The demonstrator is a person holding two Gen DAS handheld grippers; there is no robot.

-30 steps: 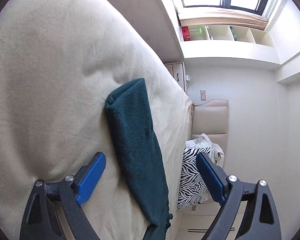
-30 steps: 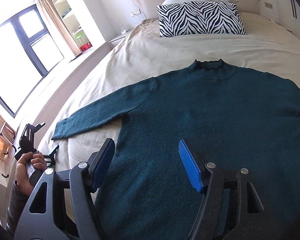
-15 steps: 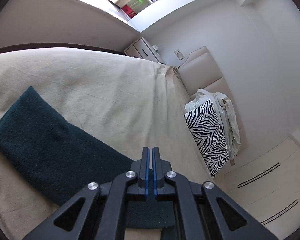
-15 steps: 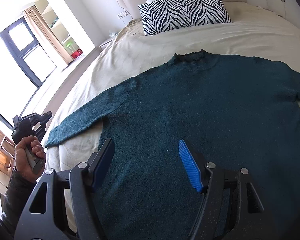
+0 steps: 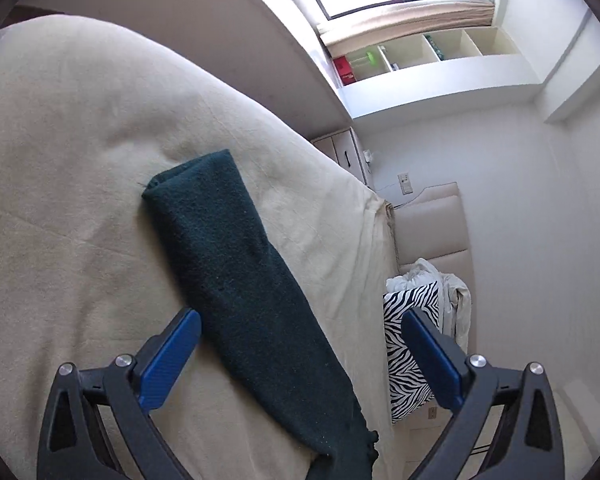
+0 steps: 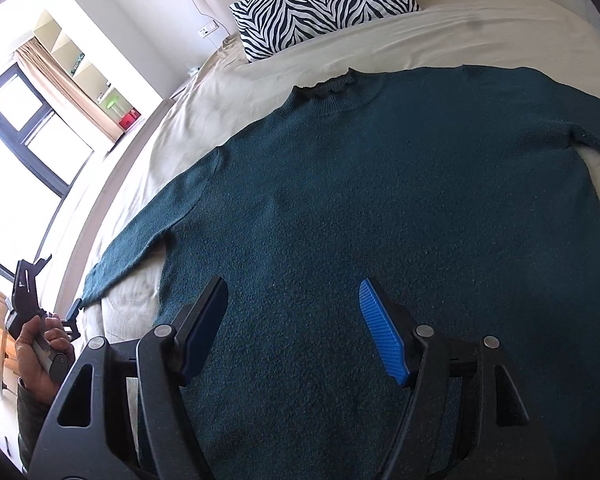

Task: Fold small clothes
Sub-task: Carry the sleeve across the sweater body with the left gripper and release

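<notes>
A dark teal sweater (image 6: 380, 208) lies flat and face up on the cream bed, collar toward the headboard. Its left sleeve (image 5: 236, 280) stretches out toward the bed's left edge; the cuff lies flat on the sheet. My left gripper (image 5: 300, 340) is open and empty, its fingers straddling the sleeve above it. In the right wrist view the left gripper (image 6: 32, 300) shows in a hand beside the cuff. My right gripper (image 6: 294, 320) is open and empty over the sweater's lower body.
A zebra-striped pillow (image 6: 324, 4) and a crumpled white duvet (image 5: 444, 280) lie at the headboard. The cream bed sheet (image 5: 60, 200) surrounds the sweater. A window, curtain and wall shelves (image 5: 420, 52) are off the bed's left side.
My left gripper was open a second ago, shut half a second ago, and is open again over the sleeve. My right gripper has moved closer over the sweater's body.
</notes>
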